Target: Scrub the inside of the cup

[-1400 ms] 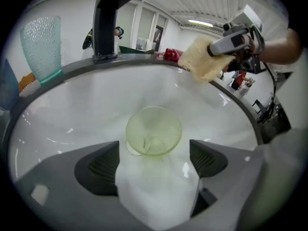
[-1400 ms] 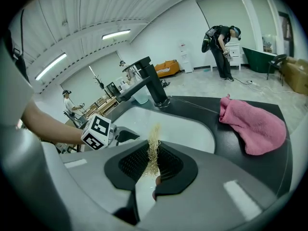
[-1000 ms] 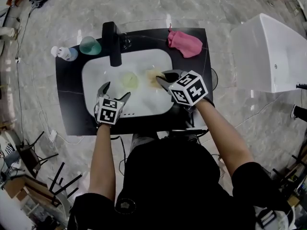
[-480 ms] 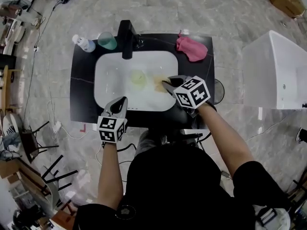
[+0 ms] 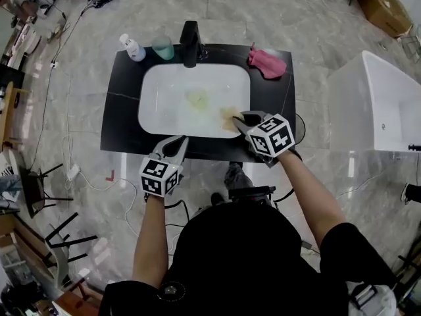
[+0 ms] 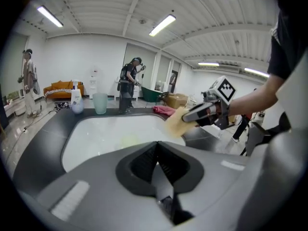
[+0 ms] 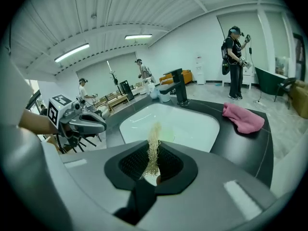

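A translucent teal cup [image 5: 162, 47] [image 6: 100, 103] stands upright on the black counter, left of the faucet. A pale yellow-green item [image 5: 197, 99] [image 6: 129, 140] lies in the white basin [image 5: 164, 104]; what it is I cannot tell. My right gripper [image 5: 239, 120] is shut on a tan fibrous scrubber [image 5: 229, 117] [image 7: 153, 148] over the basin's front right corner. My left gripper [image 5: 179, 140] [image 6: 159, 165] is shut and empty over the counter's front edge, well short of the cup.
A black faucet [image 5: 191, 43] rises at the back of the basin. A white bottle [image 5: 133, 47] stands left of the cup. A pink cloth [image 5: 266, 62] [image 7: 243, 117] lies on the counter's back right. A white tub [image 5: 375, 101] stands to the right. People stand in the room behind.
My left gripper's jaws have closed and it has drawn back from the basin's rim to the counter's front edge. The right gripper still holds the scrubber at the basin's right side.
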A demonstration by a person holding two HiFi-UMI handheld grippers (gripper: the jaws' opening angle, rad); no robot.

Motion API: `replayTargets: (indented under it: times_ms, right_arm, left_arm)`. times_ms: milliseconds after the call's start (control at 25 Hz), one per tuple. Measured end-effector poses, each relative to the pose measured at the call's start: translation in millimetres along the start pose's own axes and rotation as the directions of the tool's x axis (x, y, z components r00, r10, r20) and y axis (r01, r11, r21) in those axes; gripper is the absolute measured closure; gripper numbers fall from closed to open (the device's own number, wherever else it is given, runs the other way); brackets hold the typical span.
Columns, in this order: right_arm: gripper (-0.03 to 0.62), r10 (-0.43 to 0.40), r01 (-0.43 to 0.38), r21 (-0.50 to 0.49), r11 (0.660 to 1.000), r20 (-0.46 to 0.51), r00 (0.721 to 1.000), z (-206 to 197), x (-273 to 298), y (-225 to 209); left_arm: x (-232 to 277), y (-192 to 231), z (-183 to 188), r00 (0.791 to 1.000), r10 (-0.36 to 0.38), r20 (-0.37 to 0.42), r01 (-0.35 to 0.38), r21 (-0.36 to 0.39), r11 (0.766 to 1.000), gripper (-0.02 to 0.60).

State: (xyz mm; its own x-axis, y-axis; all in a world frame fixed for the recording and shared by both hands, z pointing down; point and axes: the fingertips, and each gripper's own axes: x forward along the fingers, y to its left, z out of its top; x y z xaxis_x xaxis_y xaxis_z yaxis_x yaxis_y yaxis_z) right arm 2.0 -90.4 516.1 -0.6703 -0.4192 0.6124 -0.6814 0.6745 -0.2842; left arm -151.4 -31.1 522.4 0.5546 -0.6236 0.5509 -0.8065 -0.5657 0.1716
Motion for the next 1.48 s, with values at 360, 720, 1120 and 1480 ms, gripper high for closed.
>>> replayTargets:
  times_ms: [360,720,1120,1480]
  right_arm:
    - [0.551,-0.080,0.083,-0.050,0.995,0.049,0.996,-23.9,-39.0,57.4]
    - [0.551,-0.099,0.109,-0.084,0.991,0.112,0.989,-40.8,-77.4,100.0]
    - [0.553,-0.113,0.123,-0.078,0.989,0.126,0.986,-70.5,-108.4,120.8]
    - [0.553,-0.129,0.140,-0.066,0.988,0.142,0.981,-80.5,-115.0,127.1]
  left_arm:
    - [-57.0,-29.4,-45.7,0.999,-0.010,0.049,0.012,-0.038,0.999,0.581]
    - [-84.1,-75.0,-70.1,0.996,0.001,0.087,0.004,-0.056,0.998,0.581]
    - [-96.1,-105.8,-93.3,0.995,0.025,0.100,-0.013,-0.125,0.992,0.581]
    - [-96.7,-117.6,-106.1,0.996,0.004,0.094,0.007,-0.120,0.993,0.581]
